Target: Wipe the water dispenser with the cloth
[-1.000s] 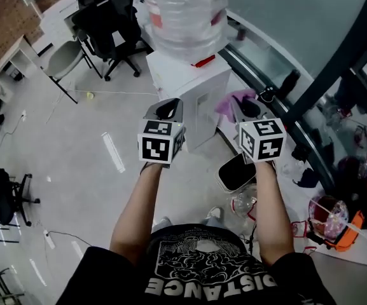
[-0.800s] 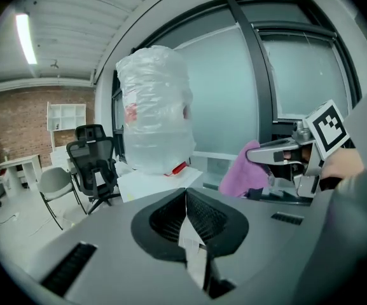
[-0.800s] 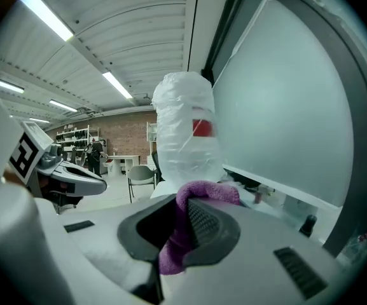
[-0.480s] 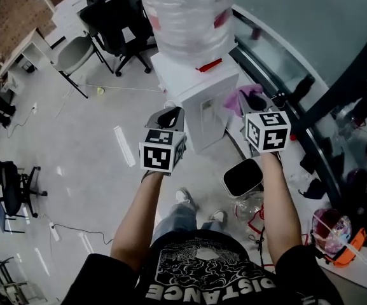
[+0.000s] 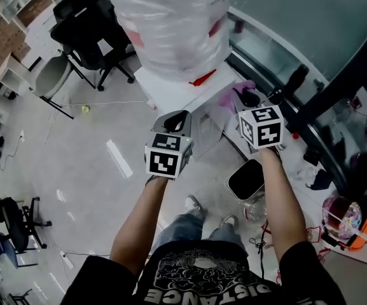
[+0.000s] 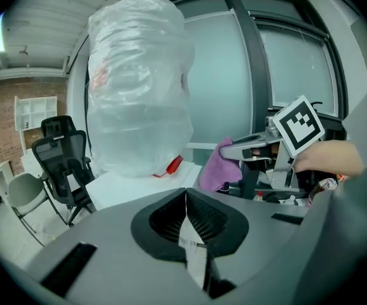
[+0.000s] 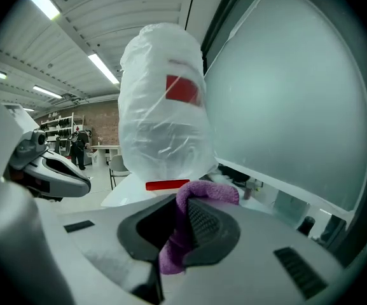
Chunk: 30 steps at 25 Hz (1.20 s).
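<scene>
Pale office floor (image 5: 88, 164) with black chairs (image 5: 84, 27) fills the left of your head view, and the white water dispenser (image 5: 167, 89), capped by its plastic-wrapped bottle (image 5: 170, 18), stands against the glass wall directly ahead of you. Over the last second you have closed in on it: the bottle now looms much larger at the top of the head view, the dispenser's front panel has slid under your arms, and both tools have come up from in front of the cabinet to the level of its top edge. Your right tool (image 5: 247, 99) is clamped on the purple cloth (image 7: 189, 215), which bunches between the jaws and spills over their upper side; it hangs just beside the dispenser's top right corner, but no view shows the cloth touching the cabinet. Your left tool (image 5: 175, 121) has its jaws pressed together and carries nothing; it hovers at the front edge of the white top. A black bin (image 5: 247, 178) sits on the floor by your right foot, below the right arm. The approach looks finished and the wiping has not begun, so the next move is probably to lower the cloth onto the white top beside the bottle's base and sweep across, keeping the left tool out of its path.
</scene>
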{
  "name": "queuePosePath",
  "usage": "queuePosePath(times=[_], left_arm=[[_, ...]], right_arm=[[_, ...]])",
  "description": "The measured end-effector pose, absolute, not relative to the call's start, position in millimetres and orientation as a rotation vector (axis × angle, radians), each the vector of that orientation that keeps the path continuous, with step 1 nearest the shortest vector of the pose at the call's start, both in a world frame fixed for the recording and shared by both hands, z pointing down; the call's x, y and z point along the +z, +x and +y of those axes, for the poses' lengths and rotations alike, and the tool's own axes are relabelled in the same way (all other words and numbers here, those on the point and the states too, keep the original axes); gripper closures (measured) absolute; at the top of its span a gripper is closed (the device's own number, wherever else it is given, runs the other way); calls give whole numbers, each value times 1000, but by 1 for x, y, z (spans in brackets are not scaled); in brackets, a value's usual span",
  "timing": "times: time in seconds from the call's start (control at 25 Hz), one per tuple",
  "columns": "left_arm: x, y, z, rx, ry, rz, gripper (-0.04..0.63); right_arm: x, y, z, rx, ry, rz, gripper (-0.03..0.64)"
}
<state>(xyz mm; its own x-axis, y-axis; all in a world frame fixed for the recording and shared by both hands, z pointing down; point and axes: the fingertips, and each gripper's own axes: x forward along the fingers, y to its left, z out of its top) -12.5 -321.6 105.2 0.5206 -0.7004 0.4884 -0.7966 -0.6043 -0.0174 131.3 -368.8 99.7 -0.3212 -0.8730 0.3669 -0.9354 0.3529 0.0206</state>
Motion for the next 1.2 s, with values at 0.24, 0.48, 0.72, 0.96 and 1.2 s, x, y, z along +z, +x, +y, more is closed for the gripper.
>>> queuePosePath(times=[0.24,0.48,0.72,0.96,1.2], left_arm=[[123,3,-335,651,2591,-1260,569],[158,15,-333,617,2594,-1282,569],[206,24,-321,581,2583,-1322,569],[252,20,-312,511,2557,-1381,569],[310,18,-313,494,2566,-1429,569]], right_arm=[[122,137,-394,227,1584,-2305,584],[140,139,-413,151,1556,-2356,584],[159,142,-417,78,1538,-2430,584],[181,142,-410,-7,1537,-2495,584],[214,146,-406,-76,1561,-2534,584]])
